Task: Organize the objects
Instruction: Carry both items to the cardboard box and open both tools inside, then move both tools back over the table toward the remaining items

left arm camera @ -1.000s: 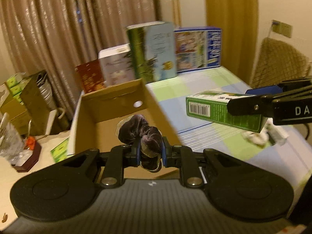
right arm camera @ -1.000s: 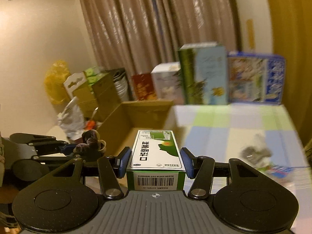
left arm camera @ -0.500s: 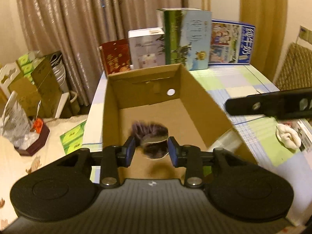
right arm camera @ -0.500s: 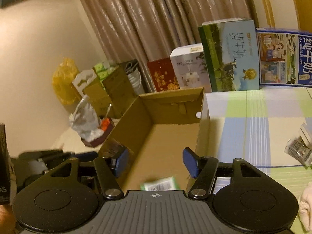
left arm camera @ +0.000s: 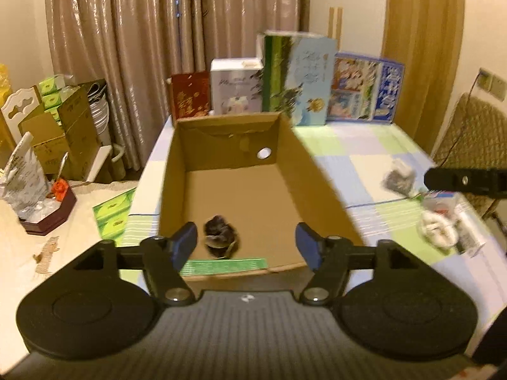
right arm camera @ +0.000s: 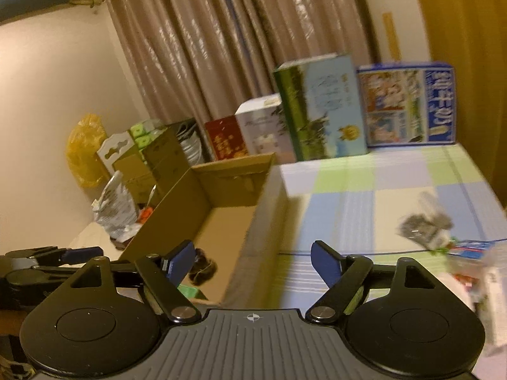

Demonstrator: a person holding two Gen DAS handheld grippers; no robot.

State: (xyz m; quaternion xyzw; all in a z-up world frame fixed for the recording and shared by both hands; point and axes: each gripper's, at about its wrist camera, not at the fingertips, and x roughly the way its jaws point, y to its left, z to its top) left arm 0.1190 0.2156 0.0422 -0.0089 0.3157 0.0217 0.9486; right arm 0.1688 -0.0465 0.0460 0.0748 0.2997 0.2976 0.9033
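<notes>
An open cardboard box (left arm camera: 304, 158) stands on the table. A dark purple scrunchie (left arm camera: 220, 236) and a green medicine box (left arm camera: 225, 265) lie on its floor at the near end. My left gripper (left arm camera: 247, 243) is open and empty, above the box's near rim. My right gripper (right arm camera: 252, 264) is open and empty, over the box's right wall (right arm camera: 263, 209). The scrunchie (right arm camera: 202, 269) and a bit of the green box (right arm camera: 188, 293) also show in the right wrist view, beside its left finger. The right gripper's finger (left arm camera: 465, 180) shows at the left wrist view's right edge.
Small loose items lie on the checked tablecloth to the right: a dark packet (left arm camera: 397, 179), a white bundle (left arm camera: 435, 229), a dark packet (right arm camera: 424, 224). Tall cartons (left arm camera: 298, 76) stand behind the box. Clutter and boxes (left arm camera: 57, 126) fill the side table at the left.
Both grippers opened and let go: the scrunchie and the green medicine box dropped into the cardboard box. Both grippers have pulled back, and the right one has swung right.
</notes>
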